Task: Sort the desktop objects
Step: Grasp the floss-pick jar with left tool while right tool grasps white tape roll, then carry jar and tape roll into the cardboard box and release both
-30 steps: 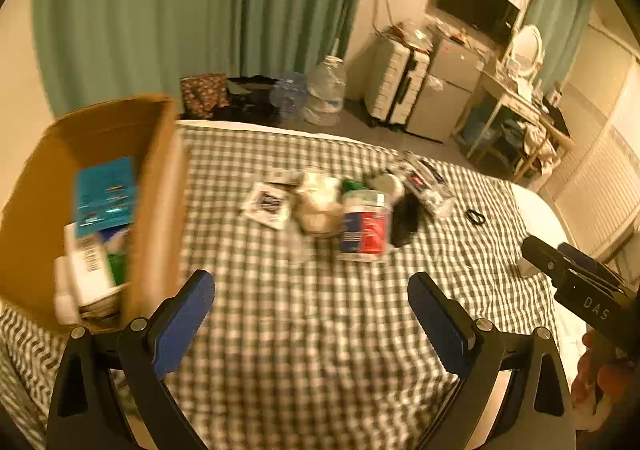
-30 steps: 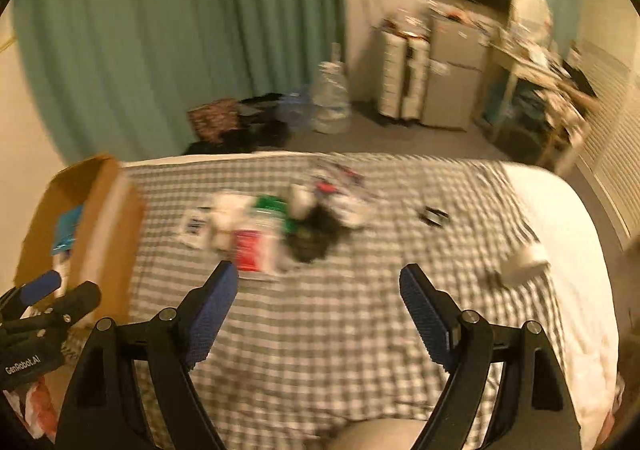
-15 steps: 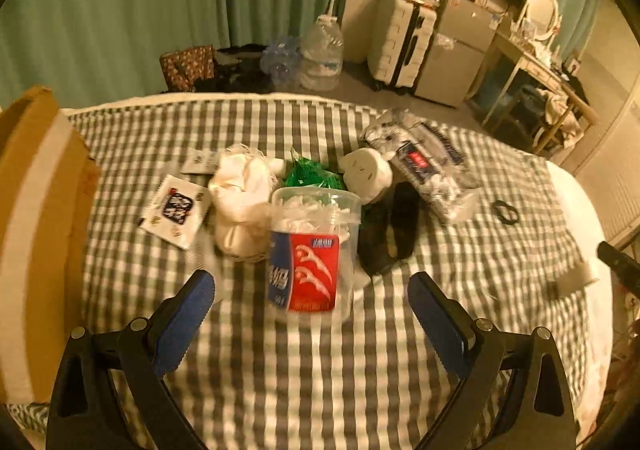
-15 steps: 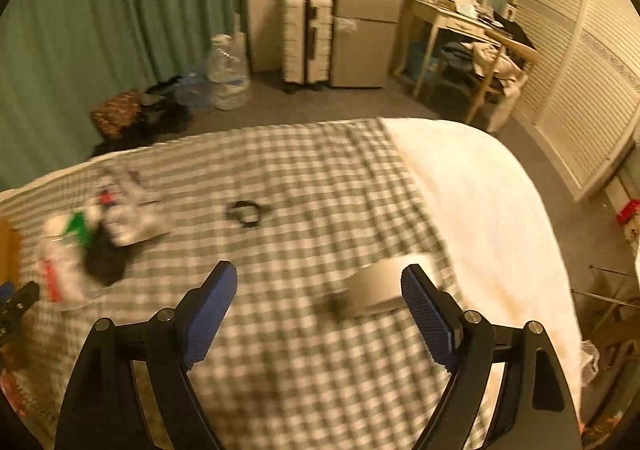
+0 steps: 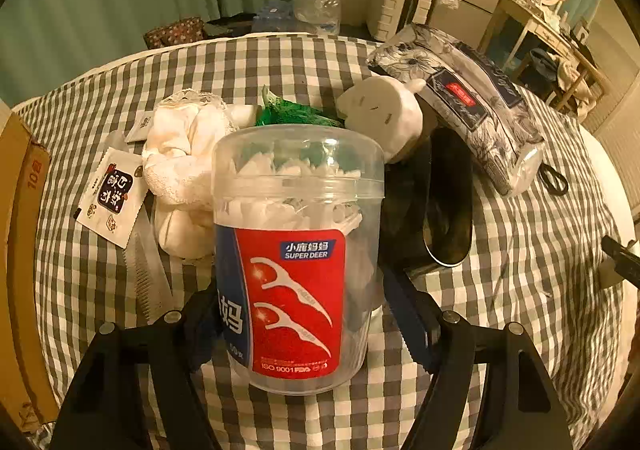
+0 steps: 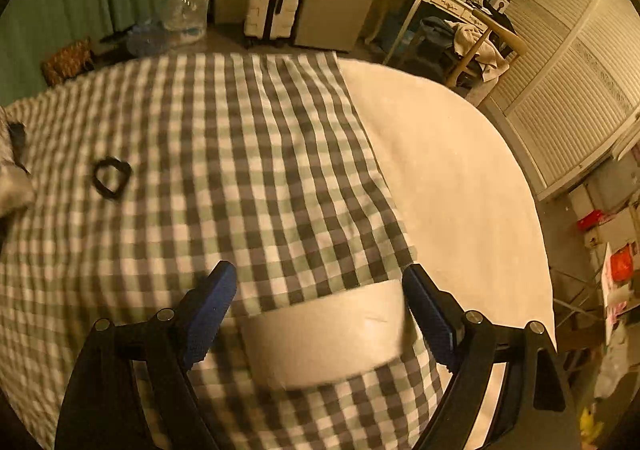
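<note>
- Left wrist view showed the left gripper (image 5: 298, 314) with its jaws spread around an upright clear tub of floss picks (image 5: 295, 258); the blue pads sat at the tub's lower sides, but whether they pressed it could not be told.
- Directly behind the tub lay a bundled white cloth (image 5: 185, 154), a green net scrap (image 5: 290, 115) and a white rounded plug-like block (image 5: 382, 114), all crowded together on the gingham cloth (image 5: 520, 290).
- A small white sachet (image 5: 110, 196) lay left of the bundle, with a clear plastic comb (image 5: 146, 270) just beside it and a cardboard box (image 5: 18, 250) at the far left edge.
- To the right were a black glossy pouch (image 5: 448, 210) and a floral plastic pack (image 5: 468, 102), with a black hair tie (image 5: 554, 178) beyond them.
- Right wrist view alone showed the right gripper (image 6: 320, 306), jaws wide apart, straddling a white roll (image 6: 320, 342) lying on its side at the checked cloth's edge; neither pad clearly touched it, and the picture was blurred.
- That view also showed the hair tie (image 6: 111, 177) well apart to the left, and bare white bedding (image 6: 460, 190) to the right.
</note>
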`<state>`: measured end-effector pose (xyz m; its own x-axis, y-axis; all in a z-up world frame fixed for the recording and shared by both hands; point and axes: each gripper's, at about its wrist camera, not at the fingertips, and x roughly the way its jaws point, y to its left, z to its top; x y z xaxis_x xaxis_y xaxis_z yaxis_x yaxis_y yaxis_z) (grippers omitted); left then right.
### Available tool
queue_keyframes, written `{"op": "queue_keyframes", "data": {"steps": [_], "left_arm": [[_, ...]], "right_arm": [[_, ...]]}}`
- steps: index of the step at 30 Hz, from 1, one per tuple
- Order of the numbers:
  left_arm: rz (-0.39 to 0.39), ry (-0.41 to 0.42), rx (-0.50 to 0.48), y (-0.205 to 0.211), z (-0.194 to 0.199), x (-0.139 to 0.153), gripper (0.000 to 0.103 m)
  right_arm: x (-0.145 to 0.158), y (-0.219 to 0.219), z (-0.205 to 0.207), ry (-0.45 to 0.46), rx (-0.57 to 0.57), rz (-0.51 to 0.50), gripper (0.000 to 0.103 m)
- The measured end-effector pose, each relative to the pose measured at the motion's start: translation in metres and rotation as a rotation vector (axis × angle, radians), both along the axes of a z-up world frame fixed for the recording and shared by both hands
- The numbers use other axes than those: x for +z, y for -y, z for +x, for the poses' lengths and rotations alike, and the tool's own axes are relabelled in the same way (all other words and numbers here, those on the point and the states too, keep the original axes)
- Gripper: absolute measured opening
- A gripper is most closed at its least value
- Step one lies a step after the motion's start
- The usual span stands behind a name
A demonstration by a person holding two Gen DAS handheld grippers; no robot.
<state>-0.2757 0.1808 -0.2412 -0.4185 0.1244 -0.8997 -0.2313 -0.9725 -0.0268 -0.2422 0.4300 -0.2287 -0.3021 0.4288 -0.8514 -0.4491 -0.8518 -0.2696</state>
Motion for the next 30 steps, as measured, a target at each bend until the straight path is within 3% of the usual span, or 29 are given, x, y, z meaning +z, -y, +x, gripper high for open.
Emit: {"op": "queue_keyframes", "data": {"steps": [1, 5, 9, 11, 16, 20, 25, 30], "left_arm": [[-0.011, -0.005, -0.010, -0.001, 0.001, 0.000, 0.068], [-0.019, -0.024, -0.028, 0.003, 0.009, 0.009, 0.062], [-0.015, -0.010, -0.020, 0.016, 0.019, 0.021, 0.062], [-0.010, -0.021, -0.023, 0.022, 0.025, 0.031, 0.062], [0.020, -0.068, -0.022, 0.040, 0.039, 0.066, 0.062], [0.063, -0.136, -0.008, 0.062, 0.053, 0.110, 0.062], [0.127, -0.271, 0.010, 0.095, 0.067, 0.177, 0.062], [0.186, -0.414, 0.035, 0.153, 0.093, 0.246, 0.062]], "right_arm": [[-0.006, -0.003, -0.001, 0.016, -0.003, 0.002, 0.086], [-0.016, -0.014, 0.004, 0.019, -0.024, -0.043, 0.085], [0.007, -0.018, 0.030, -0.140, -0.083, -0.213, 0.084], [0.023, -0.006, 0.038, -0.163, -0.066, -0.201, 0.084], [0.082, 0.051, 0.053, -0.231, 0.050, -0.131, 0.084], [0.130, 0.110, 0.060, -0.320, 0.146, -0.120, 0.084], [0.185, 0.187, 0.069, -0.411, 0.281, -0.094, 0.084], [0.221, 0.257, 0.071, -0.464, 0.416, -0.163, 0.084]]}}
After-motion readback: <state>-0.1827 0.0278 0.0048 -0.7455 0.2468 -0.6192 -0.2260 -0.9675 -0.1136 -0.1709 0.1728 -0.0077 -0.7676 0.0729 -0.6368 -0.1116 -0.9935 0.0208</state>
